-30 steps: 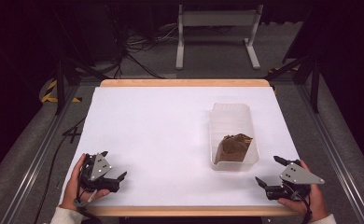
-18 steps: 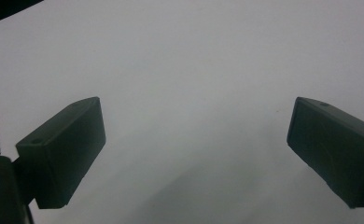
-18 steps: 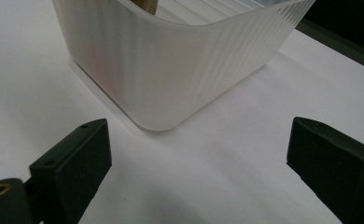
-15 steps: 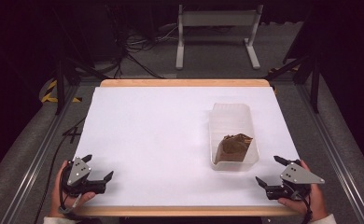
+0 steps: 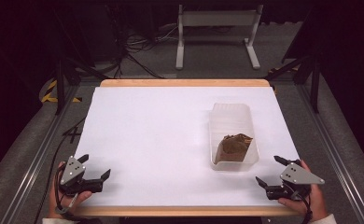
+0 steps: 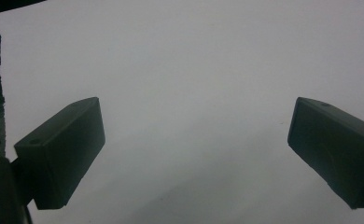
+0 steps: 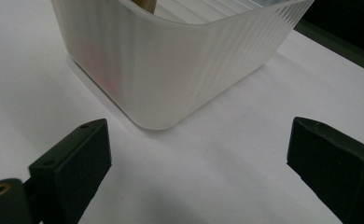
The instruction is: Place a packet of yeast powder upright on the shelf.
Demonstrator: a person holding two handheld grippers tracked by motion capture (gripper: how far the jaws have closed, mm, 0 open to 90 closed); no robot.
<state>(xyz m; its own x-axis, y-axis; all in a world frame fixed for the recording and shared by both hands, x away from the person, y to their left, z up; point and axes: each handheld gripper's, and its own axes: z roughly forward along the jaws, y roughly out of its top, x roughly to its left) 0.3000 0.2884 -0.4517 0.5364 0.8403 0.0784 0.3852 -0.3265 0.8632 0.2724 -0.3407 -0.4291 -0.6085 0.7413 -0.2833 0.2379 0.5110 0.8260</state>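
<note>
Resting apart, right gripper (image 5: 269,171) near tub (image 5: 233,164)

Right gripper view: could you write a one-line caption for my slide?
Open right gripper faces a corner of the translucent plastic tub on the white table, not touching it.

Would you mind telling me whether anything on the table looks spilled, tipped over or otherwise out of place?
Nothing stands out. The clear plastic tub stands upright on the white table, with the crumpled brown thing inside it and nothing spilled around it. The left gripper and right gripper are open near the front edge, apart from the tub.
</note>
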